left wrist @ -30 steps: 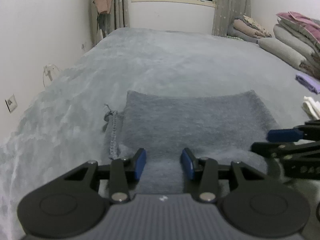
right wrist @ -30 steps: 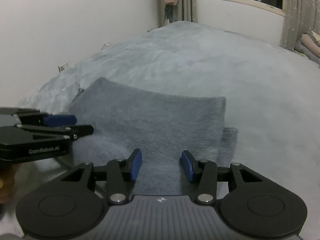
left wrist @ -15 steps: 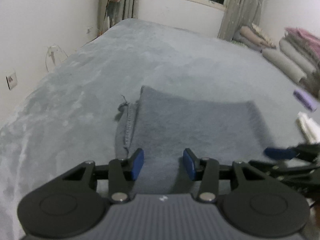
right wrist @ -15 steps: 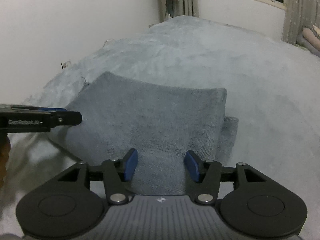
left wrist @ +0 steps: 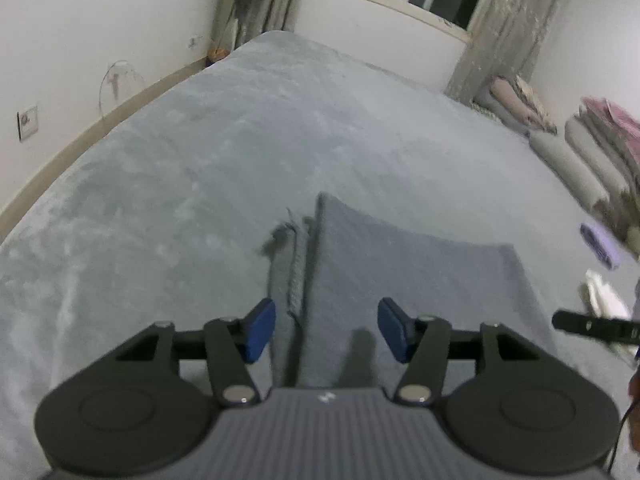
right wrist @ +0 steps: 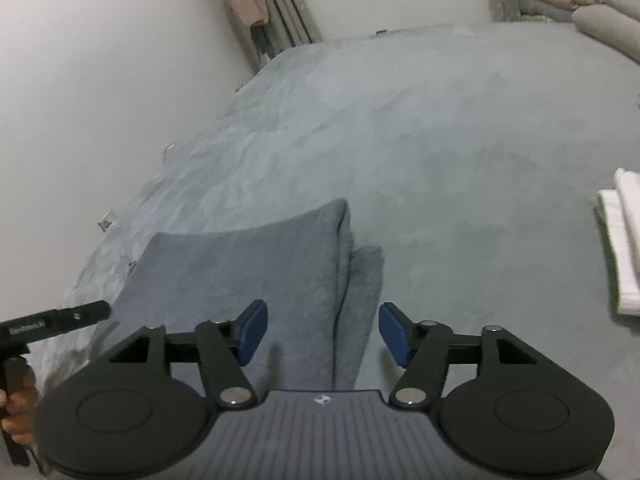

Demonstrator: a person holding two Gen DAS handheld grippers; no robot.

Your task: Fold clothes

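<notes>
A folded grey knit garment lies flat on the bed, with a ribbed edge and a loose bit sticking out at its left side. My left gripper hovers over its near left edge, jaws opening, nothing pinched between the blue pads. In the right wrist view the same garment shows a doubled fold edge on its right side. My right gripper hangs over that near right edge, jaws opening, pads clear of the cloth. Each gripper's black finger shows at the other view's side.
A grey plush blanket covers the bed, with a white wall on the left. Rolled bedding is stacked at the far right. A small purple item and folded white cloth lie to the right. A hand holds the left gripper's handle.
Both grippers let go of the garment's near edge and opened wider. They drew apart toward the garment's two sides and rolled, so both views tilted.
</notes>
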